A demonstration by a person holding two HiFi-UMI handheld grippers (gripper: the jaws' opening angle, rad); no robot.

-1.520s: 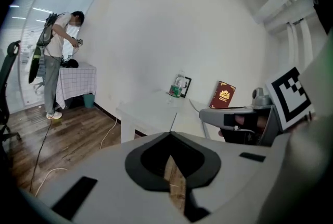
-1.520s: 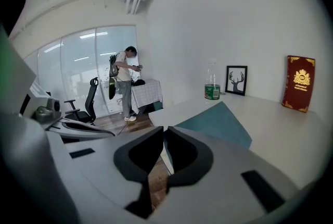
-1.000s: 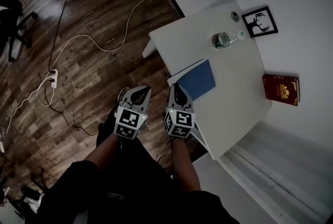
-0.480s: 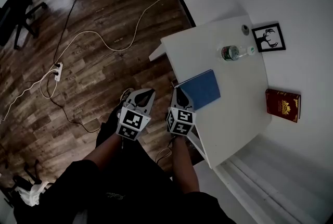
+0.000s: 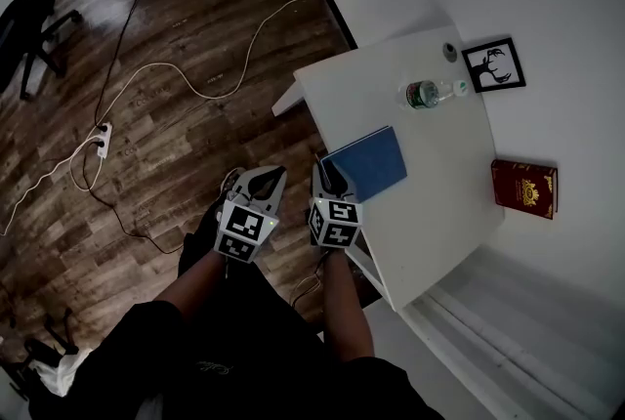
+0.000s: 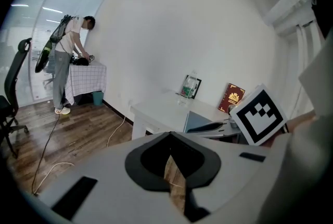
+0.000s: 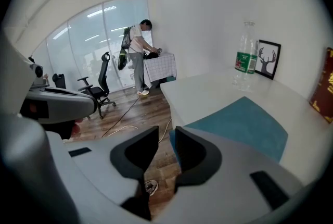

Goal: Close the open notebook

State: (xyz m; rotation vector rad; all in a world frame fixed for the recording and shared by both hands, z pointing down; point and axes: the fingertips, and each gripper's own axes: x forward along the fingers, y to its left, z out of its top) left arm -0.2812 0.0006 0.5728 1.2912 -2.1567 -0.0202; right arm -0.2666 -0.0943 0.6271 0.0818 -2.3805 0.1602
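The notebook (image 5: pixel 371 162) lies shut with its blue cover up, at the near left edge of the white table (image 5: pixel 430 213). My right gripper (image 5: pixel 327 166) sits at the notebook's near corner. In the right gripper view its jaws (image 7: pixel 166 134) are opening; only floor shows in the gap, and the blue cover (image 7: pixel 244 124) lies just to their right. My left gripper (image 5: pixel 266 176) hangs over the wooden floor beside the table. Its jaws (image 6: pixel 169 137) are shut on nothing, and the notebook (image 6: pixel 200 121) shows off to their right.
A clear water bottle (image 5: pixel 422 94) and a framed deer picture (image 5: pixel 493 64) stand at the table's far end, and a red book (image 5: pixel 524 187) lies by the wall. Cables (image 5: pixel 195 86) and a power strip (image 5: pixel 103 137) lie on the floor. A person (image 6: pixel 67 61) stands far off.
My right gripper has sunk a little at the notebook's near corner, and the blue cover now lies flat. The left gripper has kept still.
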